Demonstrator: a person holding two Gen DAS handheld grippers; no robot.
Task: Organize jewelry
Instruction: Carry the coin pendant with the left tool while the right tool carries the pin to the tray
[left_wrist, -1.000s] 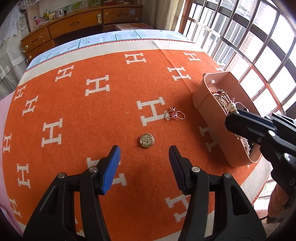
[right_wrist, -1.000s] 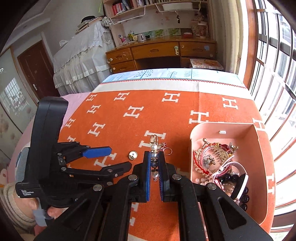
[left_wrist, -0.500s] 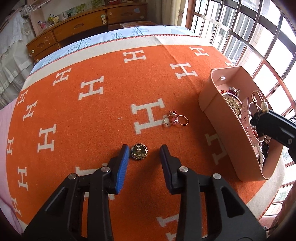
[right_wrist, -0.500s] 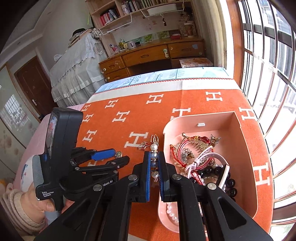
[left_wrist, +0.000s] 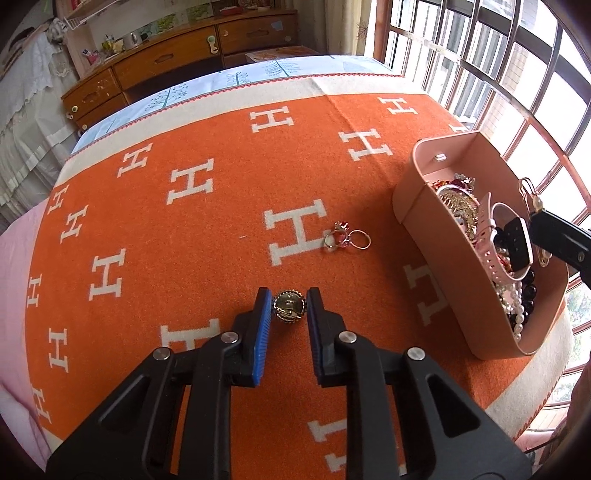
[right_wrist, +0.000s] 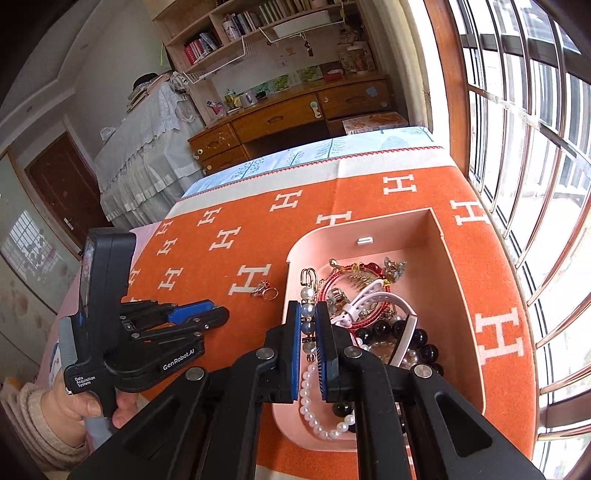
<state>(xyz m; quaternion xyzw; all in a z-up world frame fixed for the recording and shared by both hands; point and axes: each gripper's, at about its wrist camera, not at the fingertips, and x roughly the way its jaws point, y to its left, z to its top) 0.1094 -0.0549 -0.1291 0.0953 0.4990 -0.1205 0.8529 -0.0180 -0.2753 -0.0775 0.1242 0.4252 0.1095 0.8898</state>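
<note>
Wooden drawer desk, bookshelves, barred sunlit windows, brown door

Bright daylight from barred windows at right; panes blown out; sharp focus; fisheye bending, dark corners.

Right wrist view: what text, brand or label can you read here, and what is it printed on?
"GenRobot.AI": on the left claw, along its black arm.
"Data Acquisition System": on the base of its black handle.
"H": repeated white letters on the orange blanket.
Book spines on the shelf: too small to read.
</note>
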